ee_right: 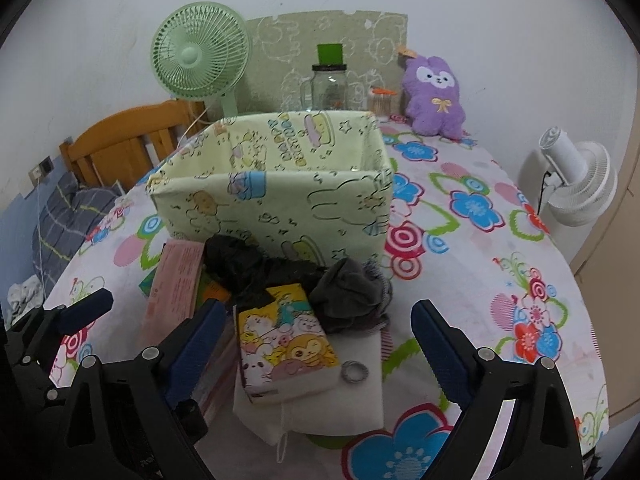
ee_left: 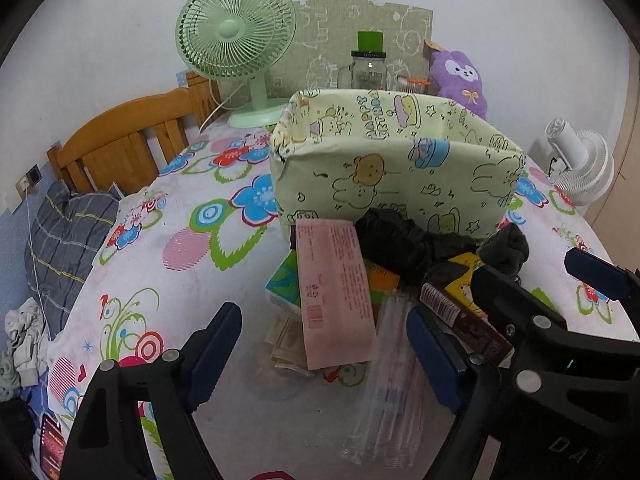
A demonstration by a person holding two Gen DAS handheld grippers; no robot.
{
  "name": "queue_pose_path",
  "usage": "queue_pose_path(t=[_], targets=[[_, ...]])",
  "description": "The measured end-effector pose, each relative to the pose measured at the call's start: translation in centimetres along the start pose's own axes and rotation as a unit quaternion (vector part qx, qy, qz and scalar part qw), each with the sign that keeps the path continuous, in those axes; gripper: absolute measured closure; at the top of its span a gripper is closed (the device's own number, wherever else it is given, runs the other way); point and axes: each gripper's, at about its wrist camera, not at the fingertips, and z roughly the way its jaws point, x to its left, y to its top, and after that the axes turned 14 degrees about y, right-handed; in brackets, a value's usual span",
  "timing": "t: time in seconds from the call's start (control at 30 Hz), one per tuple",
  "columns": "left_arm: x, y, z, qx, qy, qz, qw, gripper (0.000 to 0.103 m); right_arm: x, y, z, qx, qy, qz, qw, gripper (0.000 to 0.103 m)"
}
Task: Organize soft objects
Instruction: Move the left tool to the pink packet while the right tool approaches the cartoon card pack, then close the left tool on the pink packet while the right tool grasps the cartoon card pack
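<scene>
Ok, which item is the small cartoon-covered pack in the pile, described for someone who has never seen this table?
Start at the pale green fabric box standing on the flowered tablecloth. A pile of things lies against its near side, and the pack sits at the pile's near edge on a white cloth. It alone is yellow with cartoon animals; the dark cloths behind it are plain.

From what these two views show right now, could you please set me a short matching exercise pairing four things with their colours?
Things:
1. plush toy
2. desk fan
3. packet
4. sock

Colours:
A. dark grey
B. purple
C. pink
D. light green

Pairs: 1-B, 2-D, 3-C, 4-A
</scene>
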Motion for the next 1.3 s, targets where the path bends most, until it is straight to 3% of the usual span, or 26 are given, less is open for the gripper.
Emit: queue_pose_path(t=[0.57,0.73,0.83,1.13,1.3], targets=[[0.2,-0.1,2.0,0.02,-0.004,0.0,0.9998,0.022,0.3,-0.1,3.1,0.042,0.041,0.022,0.998,0.024],[-0.1,-0.1,2.0,0.019,-0.015,0.005,0.9997,0.034,0.4,-0.1,3.3,0.043,0.049,0.021,0.998,0.031],[-0.5,0.0,1.8,0.021,-0.023,0.007,0.9995,0.048,0.5,-0.1,3.3,0.042,0.053,0.021,0.997,0.035],[-0.7,0.0,1.4,0.015,-0.024,0.006,0.9996,0.055,0.6,0.0,3.1,0.039,0.06,0.018,0.997,0.049],[-0.5,0.1,1.0,0.009,-0.019,0.002,0.9998,0.067,1.0,0.2,2.7,0.032,0.065,0.013,0.997,0.053]])
